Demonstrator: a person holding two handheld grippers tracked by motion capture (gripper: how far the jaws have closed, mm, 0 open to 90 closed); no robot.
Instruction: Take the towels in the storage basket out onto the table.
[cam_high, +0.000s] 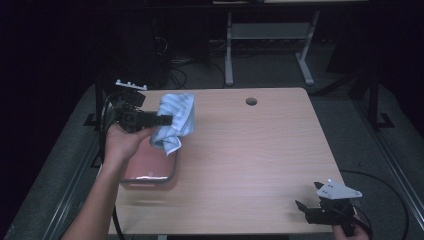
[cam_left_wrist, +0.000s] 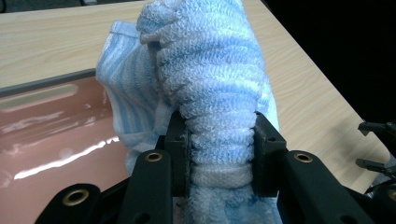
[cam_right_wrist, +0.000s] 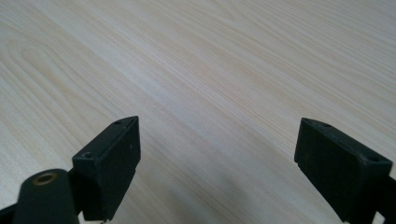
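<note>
the left gripper (cam_left_wrist: 219, 149), jaws clamped on the bunched towel (cam_left_wrist: 210, 79), holds it over the tray (cam_high: 150, 170), seemingly mid-wipe, so next press down into it, while the right gripper (cam_right_wrist: 217, 163) idles wide open, empty.

We see the table (cam_high: 250, 150) bare across its middle and right, open for passing. At the near left, a pink tray (cam_high: 150, 172) and the bunched blue towel (cam_high: 175, 120) above it block the way.

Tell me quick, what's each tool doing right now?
Left tool: closed on the blue cloth, held above the pink tray.
Right tool: open, holding nothing, over the table.
</note>
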